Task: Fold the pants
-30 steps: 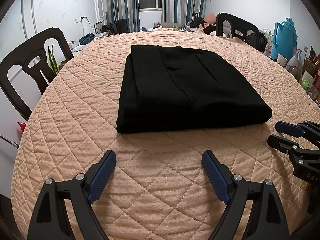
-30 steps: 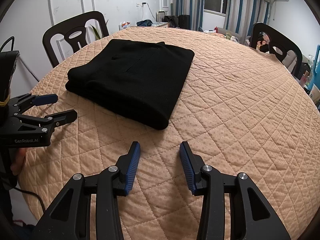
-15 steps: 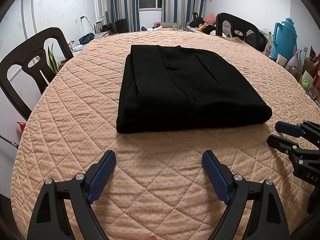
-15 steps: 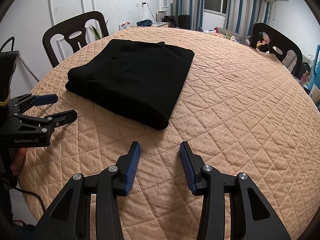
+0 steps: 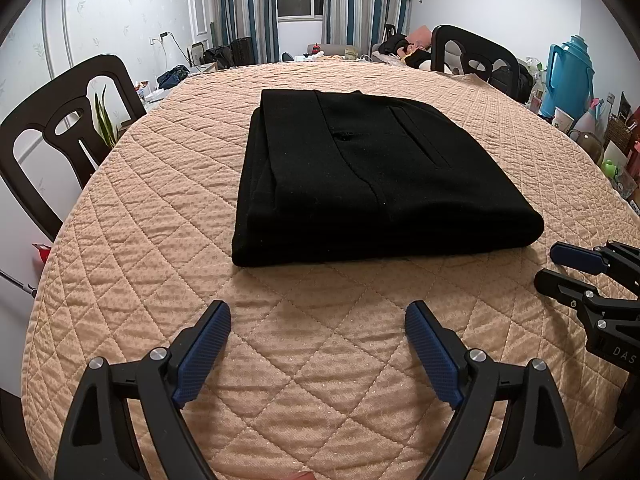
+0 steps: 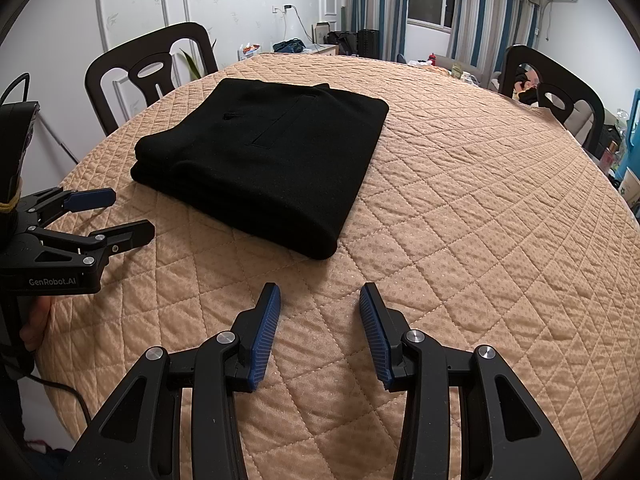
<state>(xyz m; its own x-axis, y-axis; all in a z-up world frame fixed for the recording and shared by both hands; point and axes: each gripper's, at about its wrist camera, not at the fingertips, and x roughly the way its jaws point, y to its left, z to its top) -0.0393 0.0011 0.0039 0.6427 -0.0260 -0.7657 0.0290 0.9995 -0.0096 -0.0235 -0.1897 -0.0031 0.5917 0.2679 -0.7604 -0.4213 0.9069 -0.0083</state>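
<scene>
Black pants (image 5: 372, 176) lie folded into a flat rectangle on the quilted peach table cover (image 5: 160, 208); a pocket slit and a buttonhole show on top. My left gripper (image 5: 318, 320) hovers open over bare cover, short of the pants' near edge, nothing between its blue pads. In the right wrist view the same pants (image 6: 264, 160) lie ahead and to the left, and my right gripper (image 6: 320, 300) stands open and empty near their closest corner. Each gripper shows in the other's view: the right gripper (image 5: 556, 266) at the right edge, the left gripper (image 6: 132, 216) at the left edge.
Dark chairs (image 5: 60, 136) (image 6: 556, 92) stand around the table. A teal thermos jug (image 5: 570, 76) and small items crowd a side surface at the right. A hand (image 6: 36, 320) holds the left gripper's body. Quilted cover stretches wide to the right of the pants.
</scene>
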